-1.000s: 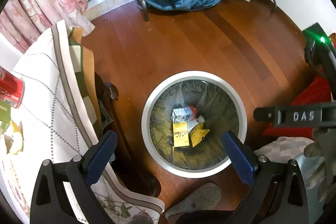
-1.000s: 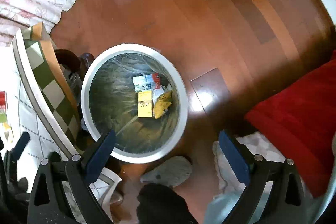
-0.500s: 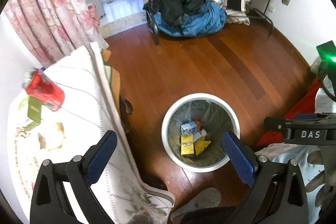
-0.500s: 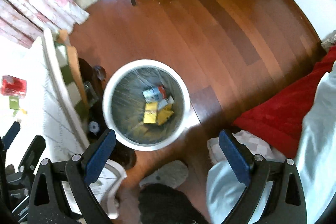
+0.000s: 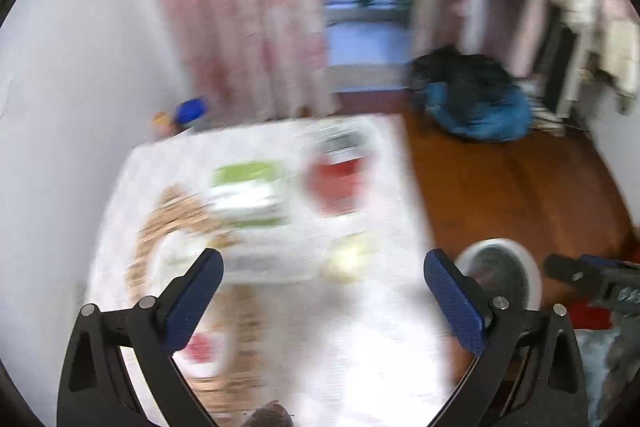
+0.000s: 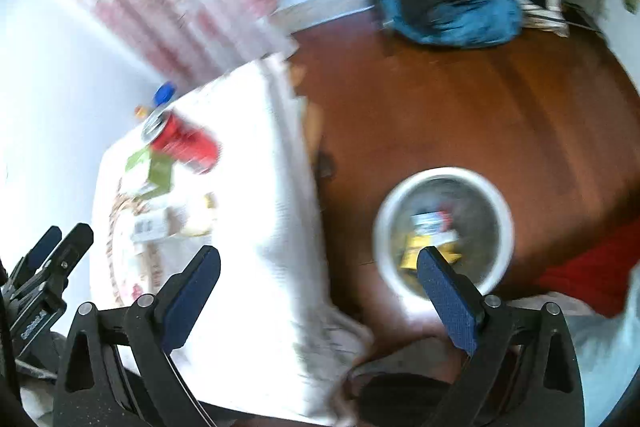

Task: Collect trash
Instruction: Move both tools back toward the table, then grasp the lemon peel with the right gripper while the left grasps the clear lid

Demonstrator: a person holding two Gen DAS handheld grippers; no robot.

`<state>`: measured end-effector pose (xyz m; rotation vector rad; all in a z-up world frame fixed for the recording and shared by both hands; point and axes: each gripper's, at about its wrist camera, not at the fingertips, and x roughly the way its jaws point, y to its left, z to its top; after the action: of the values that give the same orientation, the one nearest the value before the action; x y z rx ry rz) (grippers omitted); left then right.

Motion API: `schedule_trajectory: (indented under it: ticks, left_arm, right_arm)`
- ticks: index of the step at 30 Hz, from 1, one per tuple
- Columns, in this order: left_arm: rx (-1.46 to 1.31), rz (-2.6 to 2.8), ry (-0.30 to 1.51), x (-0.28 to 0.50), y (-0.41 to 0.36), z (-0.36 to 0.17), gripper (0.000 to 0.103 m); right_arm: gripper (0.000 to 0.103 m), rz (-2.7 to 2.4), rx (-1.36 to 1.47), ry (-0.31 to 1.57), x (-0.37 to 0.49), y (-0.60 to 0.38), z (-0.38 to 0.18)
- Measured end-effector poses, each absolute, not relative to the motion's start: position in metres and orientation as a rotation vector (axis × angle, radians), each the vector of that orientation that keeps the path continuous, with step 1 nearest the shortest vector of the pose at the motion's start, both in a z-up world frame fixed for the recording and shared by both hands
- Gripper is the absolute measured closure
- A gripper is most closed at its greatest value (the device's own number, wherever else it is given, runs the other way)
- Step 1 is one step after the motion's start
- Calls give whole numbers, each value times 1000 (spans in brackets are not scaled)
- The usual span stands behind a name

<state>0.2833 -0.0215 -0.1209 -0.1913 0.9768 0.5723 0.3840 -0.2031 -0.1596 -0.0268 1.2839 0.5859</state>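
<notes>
I'm holding the left gripper (image 5: pixel 323 273) over the table (image 5: pixel 360 347), fingers spread wide and gripping nothing. The right gripper (image 6: pixel 318 265) is hanging wide and empty too, straddling the table edge and the bin (image 6: pixel 443 233). A red can (image 6: pixel 182 141) is lying on the table beside a green carton (image 6: pixel 154 173). Blur is smearing every label past reading. Wrappers (image 6: pixel 430 235) are lying in the bin.

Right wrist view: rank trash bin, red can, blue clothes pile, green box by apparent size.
1. Trash bin, nearest the camera, so partly inflated.
2. Blue clothes pile, close to the bin in spread; farther off, so true order unsure.
3. Red can.
4. Green box, similar to the can; blurred.
</notes>
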Motion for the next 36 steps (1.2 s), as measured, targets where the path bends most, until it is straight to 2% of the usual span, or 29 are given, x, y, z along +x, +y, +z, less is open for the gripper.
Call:
schedule_trajectory:
  ticks: [6,7,9,13,16,18,20,22,23,25,31,36]
  left_arm:
    - [-320,772,1083,207,80,-189,1]
    - [-336,773,1086,200,85,-195,1]
    - [-377,773,1108,191,95,-219,1]
    - [-425,719,1132,190,101,-245,1]
    - [-427,672,1134,200,97,-258,2]
    - [-418,656,1136,204,99,-266,7]
    - [-413,644,1146,209,99,-272,23]
    - [-410,637,1154,211,104,-275,31]
    - [-400,635,1157,214,104,-278,44]
    - [-392,627,1164,217,104,-280,66]
    - [-372,641,1137,210,95,-278,66]
    - [-385,641,1142,184,70,-269,66]
  right_arm:
    - [6,644,-17,1339,367,-100,-222]
    - [9,646,-23,1348,366,-84,-233]
    - [26,648,-32,1369,366,-61,-250]
    - [28,648,-61,1377,369,-29,-271]
    - [41,655,-70,1375,370,-16,-279]
    - [60,674,-82,1370,370,-8,-284]
    - [68,680,-109,1353,367,-2,-288]
    - [85,685,-131,1317,363,-3,-287]
    - [92,681,-142,1306,362,-4,-287]
    - [93,673,-156,1294,360,-8,-286]
    - [94,614,-290,1229,334,-26,-275]
    - [94,681,-394,1254,286,-40,-272]
